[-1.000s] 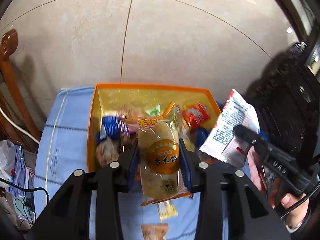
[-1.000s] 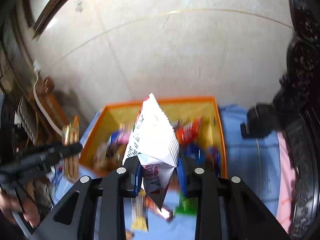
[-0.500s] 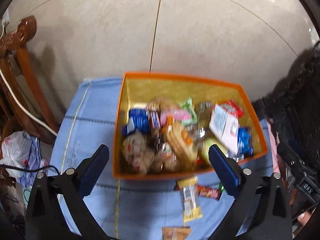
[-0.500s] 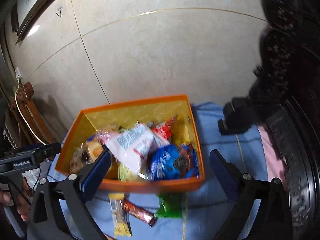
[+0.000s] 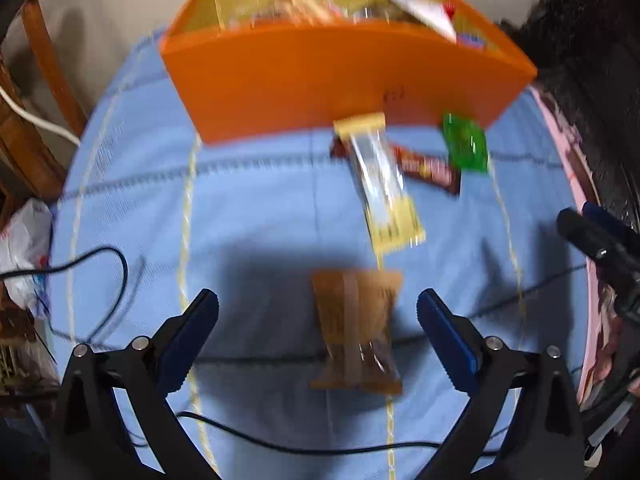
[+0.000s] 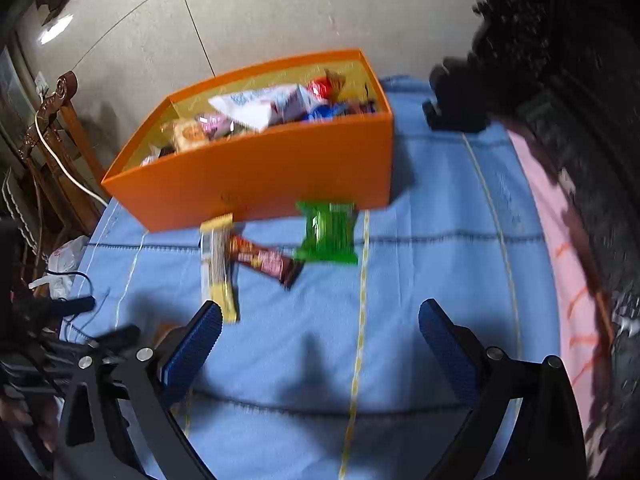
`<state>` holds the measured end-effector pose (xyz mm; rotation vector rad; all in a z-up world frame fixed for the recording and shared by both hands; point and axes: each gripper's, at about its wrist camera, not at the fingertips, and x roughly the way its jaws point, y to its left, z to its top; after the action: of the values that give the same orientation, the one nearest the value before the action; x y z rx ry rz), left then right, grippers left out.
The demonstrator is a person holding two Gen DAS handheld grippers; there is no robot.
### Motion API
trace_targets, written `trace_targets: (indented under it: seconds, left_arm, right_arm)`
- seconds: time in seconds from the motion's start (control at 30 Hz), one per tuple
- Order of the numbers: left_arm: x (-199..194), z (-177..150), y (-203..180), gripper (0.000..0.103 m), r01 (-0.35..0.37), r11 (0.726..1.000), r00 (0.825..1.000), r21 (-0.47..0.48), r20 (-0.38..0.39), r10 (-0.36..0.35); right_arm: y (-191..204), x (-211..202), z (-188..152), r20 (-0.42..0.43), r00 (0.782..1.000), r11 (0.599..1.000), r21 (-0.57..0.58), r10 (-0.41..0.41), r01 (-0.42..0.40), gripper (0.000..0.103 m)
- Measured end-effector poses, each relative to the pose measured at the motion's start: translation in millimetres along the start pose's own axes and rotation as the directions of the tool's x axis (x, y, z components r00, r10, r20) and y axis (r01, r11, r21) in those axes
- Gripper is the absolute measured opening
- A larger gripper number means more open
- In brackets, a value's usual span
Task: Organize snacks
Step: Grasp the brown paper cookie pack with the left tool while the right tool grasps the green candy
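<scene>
An orange box (image 5: 340, 76) full of snack packets stands at the far side of the blue cloth; it also shows in the right wrist view (image 6: 260, 168). My left gripper (image 5: 318, 340) is open and low over a brown packet (image 5: 356, 336) lying between its fingers. A yellow bar (image 5: 380, 180), a red-brown bar (image 5: 430, 170) and a green packet (image 5: 466, 146) lie in front of the box. My right gripper (image 6: 320, 340) is open and empty above the cloth, short of the green packet (image 6: 328, 232), the red-brown bar (image 6: 264, 260) and the yellow bar (image 6: 218, 268).
The blue cloth (image 5: 248, 208) covers the table. Black cables (image 5: 100, 264) cross its left and near part. A wooden chair (image 6: 52, 136) and a white bag (image 5: 24, 248) are at the left. Dark carved furniture (image 6: 560, 60) and a pink edge (image 6: 560, 216) are at the right.
Both grippers opened and dropped their packets into the box, then pulled back and down toward the near cloth. The left now sits over the brown packet.
</scene>
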<state>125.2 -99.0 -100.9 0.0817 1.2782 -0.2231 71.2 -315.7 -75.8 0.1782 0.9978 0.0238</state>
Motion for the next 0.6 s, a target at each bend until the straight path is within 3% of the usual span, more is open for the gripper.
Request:
trace_targets:
  seconds: [0.3, 0.37, 0.4, 0.43, 0.5, 0.6]
  left_arm:
    - [38.4, -23.9, -2.3, 0.097, -0.033, 0.999, 0.997, -0.036, -0.075, 0.03]
    - [45.9, -27.8, 1.7, 0.066, -0.004, 0.998, 0.996, -0.061, -0.088, -0.001]
    - [43.2, -28.5, 4.1, 0.058, 0.028, 0.996, 0.997, -0.079, -0.069, -0.034]
    - [40.4, -27.9, 3.8, 0.034, 0.05, 0.996, 0.997, -0.074, -0.057, -0.055]
    - [34.6, -26.7, 1.4, 0.027, 0.017, 0.999, 0.998, -0.043, -0.052, -0.019]
    - [24.2, -23.9, 9.1, 0.026, 0.05, 0.997, 0.998, -0.059, -0.031, -0.052]
  right_arm:
    - [-10.2, 1.4, -15.2, -0.019, 1.0, 0.998, 0.049, -0.023, 0.024, 0.099]
    - [-10.0, 4.8, -17.7, -0.033, 0.999, 0.999, 0.043, -0.016, 0.017, 0.099]
    - [-9.3, 6.4, -18.5, -0.038, 0.999, 0.999, 0.034, -0.02, 0.021, 0.099]
    - [-8.3, 8.4, -18.8, -0.042, 0.999, 0.999, 0.023, -0.026, 0.027, 0.099]
    - [-7.9, 13.2, -16.7, -0.052, 0.998, 0.999, 0.01, -0.03, 0.03, 0.099]
    - [-9.3, 21.7, -2.4, -0.027, 0.999, 1.0, 0.004, -0.023, 0.023, 0.099]
